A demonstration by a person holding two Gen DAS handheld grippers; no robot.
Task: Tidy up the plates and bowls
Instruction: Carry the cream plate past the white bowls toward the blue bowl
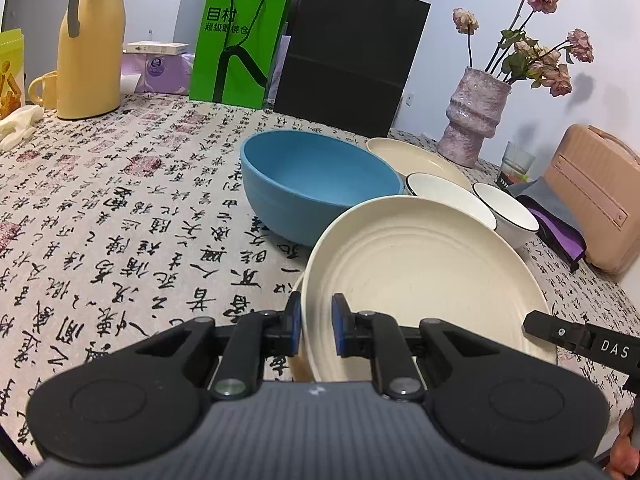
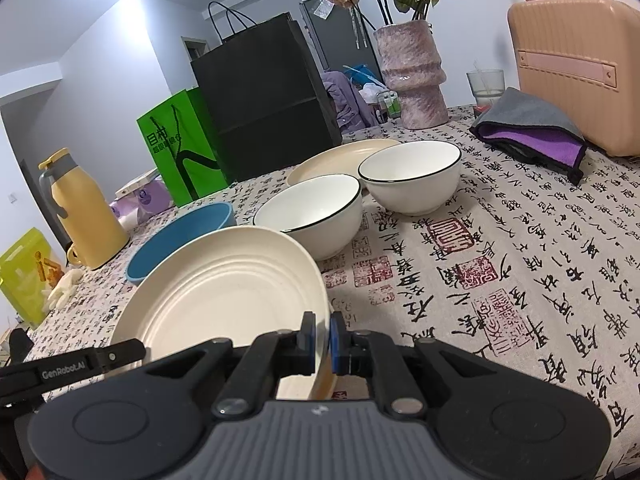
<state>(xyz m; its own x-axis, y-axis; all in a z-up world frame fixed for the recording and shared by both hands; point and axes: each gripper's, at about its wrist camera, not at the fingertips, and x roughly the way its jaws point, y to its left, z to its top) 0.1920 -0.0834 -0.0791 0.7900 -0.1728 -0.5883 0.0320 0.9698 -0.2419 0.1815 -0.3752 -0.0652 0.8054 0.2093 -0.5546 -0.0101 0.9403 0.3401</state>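
A person is holding 1 cream plate (image 1: 420,276) between 2 hand-held grippers above a tabletop (image 1: 120,208) covered in a calligraphy-print cloth. The left hand-held gripper (image 1: 316,322) is straddling the plate's left rim with its blue pads; they are sitting narrow, with a small gap showing on the inner side, so I cannot tell how firmly they are gripping. The right hand-held gripper (image 2: 321,338) is pinching the plate's right rim, its pads pressing close on both faces. The plate is tilting, its ridged face turned up, and a second cream edge is peeking out just beneath it in both views.

Just behind the plate, a blue bowl (image 1: 316,184) is sitting on the cloth. To its right, 2 white bowls with thin black rims are standing side by side, the nearer one (image 2: 312,216) just beside the farther one (image 2: 412,176). Another cream plate (image 2: 340,162) is lying flat behind them.

Along the back, a yellow jug (image 1: 88,40), a green bag (image 1: 238,46), a black bag (image 1: 348,56) and a pink vase (image 1: 472,120) of dried roses are standing. A pink case (image 2: 576,76) and a folded grey-and-purple cloth (image 2: 532,132) are resting at the right.
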